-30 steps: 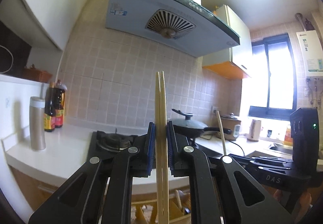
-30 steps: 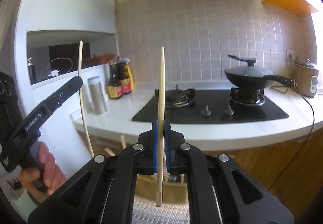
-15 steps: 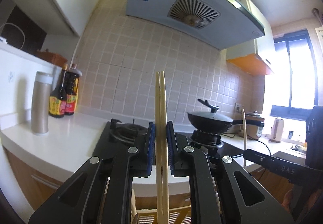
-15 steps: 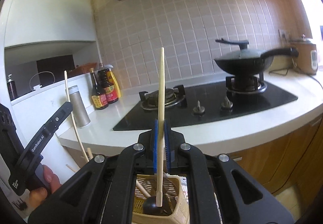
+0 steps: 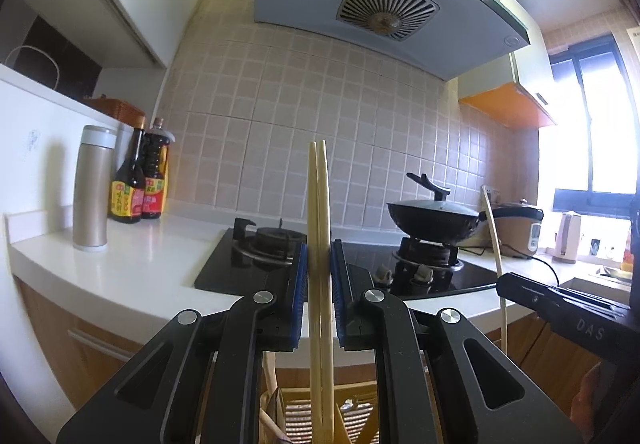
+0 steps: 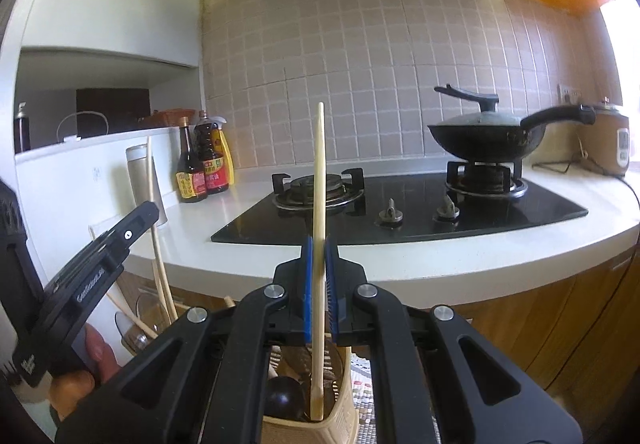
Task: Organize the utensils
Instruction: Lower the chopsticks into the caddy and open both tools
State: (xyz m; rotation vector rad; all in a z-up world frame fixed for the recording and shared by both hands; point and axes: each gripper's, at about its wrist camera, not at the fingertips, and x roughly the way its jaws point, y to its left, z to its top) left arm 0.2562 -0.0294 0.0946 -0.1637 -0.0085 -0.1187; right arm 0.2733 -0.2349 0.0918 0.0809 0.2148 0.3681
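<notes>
Pinching two chopsticks (image 5: pixel 319 228), the left claw (image 5: pixel 319 284); one chopstick (image 6: pixel 319 180), the right claw (image 6: pixel 319 284).

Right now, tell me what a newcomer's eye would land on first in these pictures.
The upright wooden chopsticks: a pair clamped in the left gripper, and one in the right gripper, its lower end over a woven utensil basket. Behind them, a lidded black wok sits on the right burner of the black stove.
</notes>
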